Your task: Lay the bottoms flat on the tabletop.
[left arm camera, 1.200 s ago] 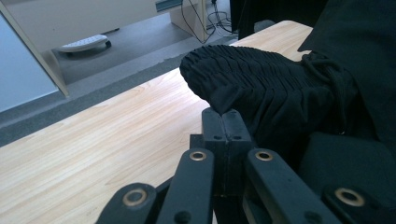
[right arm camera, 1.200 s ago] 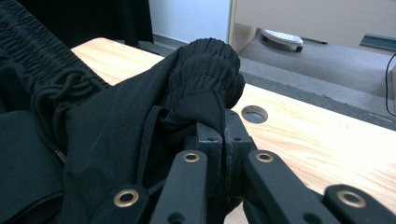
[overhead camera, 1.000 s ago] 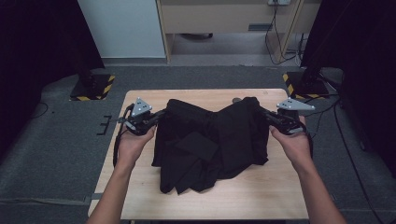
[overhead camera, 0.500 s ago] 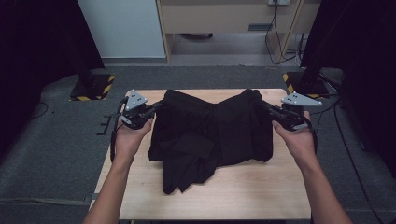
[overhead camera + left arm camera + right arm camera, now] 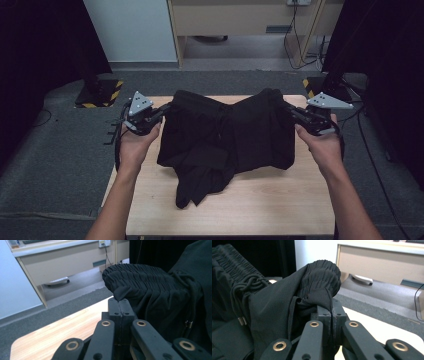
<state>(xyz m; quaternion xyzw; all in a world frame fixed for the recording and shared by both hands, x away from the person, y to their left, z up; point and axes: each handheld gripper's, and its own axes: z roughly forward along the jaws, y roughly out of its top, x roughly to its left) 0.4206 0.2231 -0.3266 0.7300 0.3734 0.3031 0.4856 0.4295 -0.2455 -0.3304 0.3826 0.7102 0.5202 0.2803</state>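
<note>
Black shorts (image 5: 225, 137) with a gathered elastic waistband (image 5: 140, 273) and drawstring (image 5: 242, 302) hang stretched between my two grippers over the wooden table (image 5: 270, 200). My left gripper (image 5: 167, 107) is shut on the waistband's left end, its jaws pressed together on fabric (image 5: 119, 302). At the opposite end my right gripper (image 5: 286, 109) is shut on the waistband (image 5: 322, 277), cloth pinched between its jaws (image 5: 331, 307). The waistband runs along the table's far edge, while the legs (image 5: 200, 185) lie crumpled on the tabletop toward me.
Grey carpet (image 5: 65, 150) surrounds the table. A beige cabinet (image 5: 240, 20) and a white panel (image 5: 130, 30) stand behind it. Black curtains (image 5: 40, 45) hang on both sides, with yellow-striped stand bases (image 5: 97, 95) near the far corners. Bare wood shows at the table's near side.
Both grippers have moved apart and away from me, pulling the waistband out wider and toward the far edge. The shorts have spread flatter across the table.
</note>
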